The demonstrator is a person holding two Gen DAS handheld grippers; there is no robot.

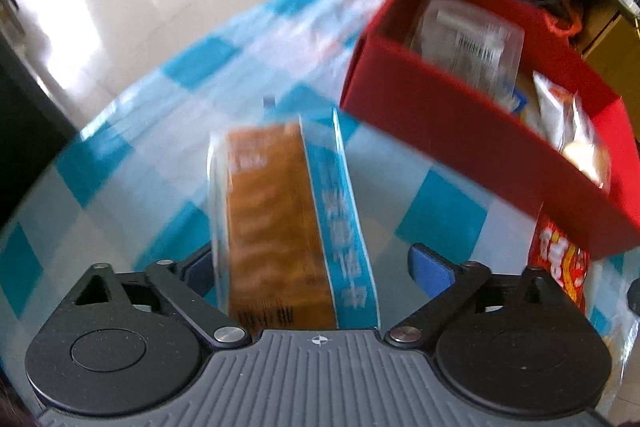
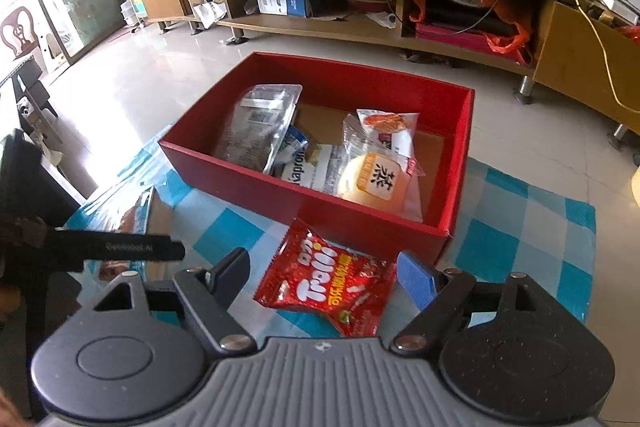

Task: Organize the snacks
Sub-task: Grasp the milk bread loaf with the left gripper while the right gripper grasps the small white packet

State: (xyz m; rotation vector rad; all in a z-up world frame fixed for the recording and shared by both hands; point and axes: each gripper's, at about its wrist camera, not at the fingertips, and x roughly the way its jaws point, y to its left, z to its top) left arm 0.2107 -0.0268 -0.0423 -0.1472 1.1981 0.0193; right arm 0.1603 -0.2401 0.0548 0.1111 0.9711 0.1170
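Note:
A long biscuit pack (image 1: 280,219) with an orange-brown face and a blue-and-white edge lies on the checked cloth between the fingers of my left gripper (image 1: 312,267). That gripper is open; its right pad (image 1: 430,269) stands clear of the pack. The red box (image 1: 460,131) is just beyond on the right. In the right wrist view my right gripper (image 2: 322,275) is open over a red Trolli gummy bag (image 2: 328,291) lying in front of the red box (image 2: 304,203). The box holds a clear pack (image 2: 260,127), a round bun (image 2: 372,183) and other packets.
A blue-and-white checked cloth (image 2: 520,227) covers the table, which ends just behind the box. A low wooden TV stand (image 2: 580,43) crosses the back over a tiled floor. A dark chair (image 2: 24,187) stands at the left. The left gripper's black side (image 2: 120,251) shows at the left.

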